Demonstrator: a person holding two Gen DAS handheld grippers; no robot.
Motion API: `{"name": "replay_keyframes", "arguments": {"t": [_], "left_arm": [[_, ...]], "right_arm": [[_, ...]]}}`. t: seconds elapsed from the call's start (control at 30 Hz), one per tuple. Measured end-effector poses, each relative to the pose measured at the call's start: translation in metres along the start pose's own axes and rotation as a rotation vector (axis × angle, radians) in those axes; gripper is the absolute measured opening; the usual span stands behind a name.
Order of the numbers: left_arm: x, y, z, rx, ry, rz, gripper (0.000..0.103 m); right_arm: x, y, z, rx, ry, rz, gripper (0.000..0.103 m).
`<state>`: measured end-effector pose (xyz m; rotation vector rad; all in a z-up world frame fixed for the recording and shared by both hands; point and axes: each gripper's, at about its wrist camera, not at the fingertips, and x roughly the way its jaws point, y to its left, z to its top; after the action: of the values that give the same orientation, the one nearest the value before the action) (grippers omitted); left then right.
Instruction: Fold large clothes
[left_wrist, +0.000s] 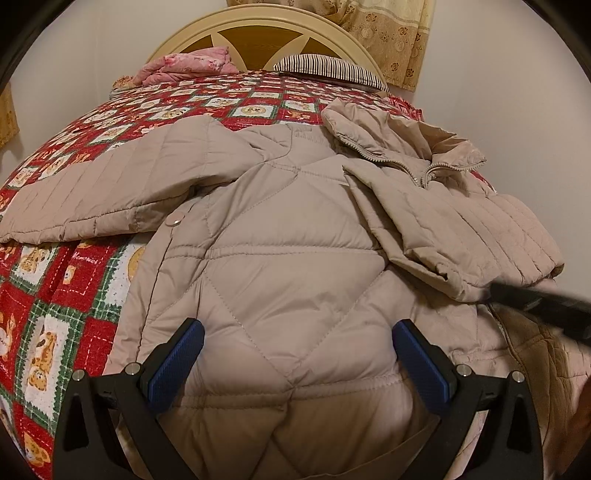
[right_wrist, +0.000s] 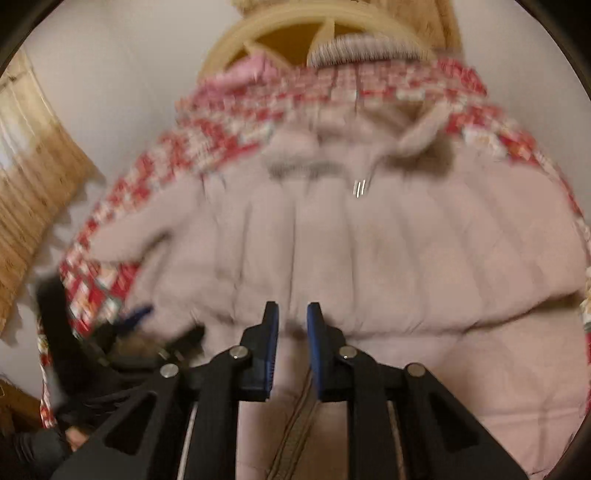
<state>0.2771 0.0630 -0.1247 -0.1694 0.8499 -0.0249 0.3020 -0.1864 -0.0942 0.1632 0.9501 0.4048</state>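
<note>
Left claw (left_wrist: 297, 354): released, its blue-padded fingers (left_wrist: 177, 365) spread wide apart over the near part of the quilted beige jacket (left_wrist: 288, 266); no fabric sits between the pads. Right claw (right_wrist: 292, 350): fingers nearly together with a narrow gap between the blue pads; the view is blurred, so whether fabric is pinched cannot be told. In the left wrist view the right claw shows as a dark bar at the right edge (left_wrist: 543, 306), touching or just above the jacket's folded-over right side.

Jacket: lies spread on the bed, collar toward the far end; the left sleeve (left_wrist: 92, 199) extends flat to the left; the right sleeve (left_wrist: 480, 236) is folded inward over the body; the zipper (left_wrist: 413, 173) runs along the crumpled collar; a brown lining (left_wrist: 535, 350) shows at the near right.

Bed: covered by a red, green and white patterned bedspread (left_wrist: 74, 295); at the far end lie a pink blanket (left_wrist: 192, 66) and a striped pillow (left_wrist: 332, 68) against a cream headboard (left_wrist: 258, 26); a beige curtain (left_wrist: 395, 33) hangs at the far right.
</note>
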Motion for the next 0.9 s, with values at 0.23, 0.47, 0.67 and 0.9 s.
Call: {"name": "replay_keyframes", "arguments": {"t": [0.23,0.47,0.67,0.9], "left_arm": [[0.000,0.000,0.000,-0.003,-0.001,-0.002,0.102],[0.000,0.001,0.000,-0.002,0.000,0.000,0.102],[0.000,0.001,0.000,-0.001,0.001,0.003,0.102],[0.000,0.001,0.000,0.005,0.003,0.011,0.102]], "right_arm": [[0.060,0.020,0.029,0.069,0.026,0.078,0.022],[0.033,0.032,0.025,0.059,0.004,0.156,0.022],[-0.059,-0.028,0.024,0.105,-0.279,-0.103,0.057],[-0.014,-0.113,-0.004,0.283,-0.156,-0.313,0.047]]}}
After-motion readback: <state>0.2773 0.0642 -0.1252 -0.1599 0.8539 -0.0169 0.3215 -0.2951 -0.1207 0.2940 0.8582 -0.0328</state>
